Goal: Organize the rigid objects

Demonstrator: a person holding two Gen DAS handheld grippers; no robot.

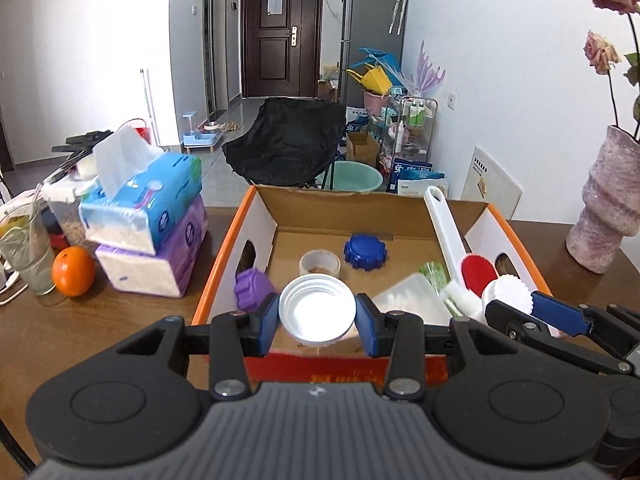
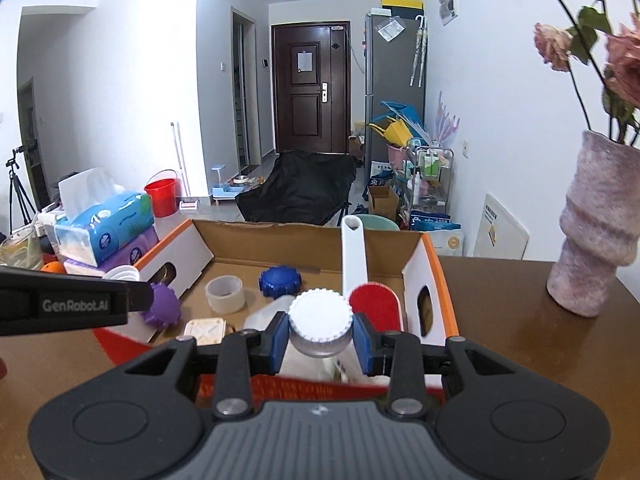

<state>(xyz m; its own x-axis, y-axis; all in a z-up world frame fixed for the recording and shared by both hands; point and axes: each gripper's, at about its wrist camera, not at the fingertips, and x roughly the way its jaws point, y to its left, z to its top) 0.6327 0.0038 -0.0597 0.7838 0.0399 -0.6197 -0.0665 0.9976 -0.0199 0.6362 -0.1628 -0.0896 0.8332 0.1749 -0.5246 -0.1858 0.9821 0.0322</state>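
Left wrist view: your left gripper points forward and downward over the near edge of an open cardboard box with orange rims. Its blue pads clamp a wide white plastic screw lid, hollow side facing the camera. Your right gripper enters from the right, angled toward the box, pinching a white ribbed bottle cap.

Right wrist view: your right gripper tilts down at the same box. Its jaws are closed on the white ribbed bottle cap; the cap seems to sit on a pale bottle, though that is partly hidden. Your left gripper's black arm crosses the left edge.

Inside the box lie a blue toothed plastic cap, a purple toothed plastic cap, a roll of clear tape, a long white-handled brush with a red oval pad and a clear plastic container. The box rests on a brown wooden table, beside two stacked tissue packs, an orange and a pink textured vase.
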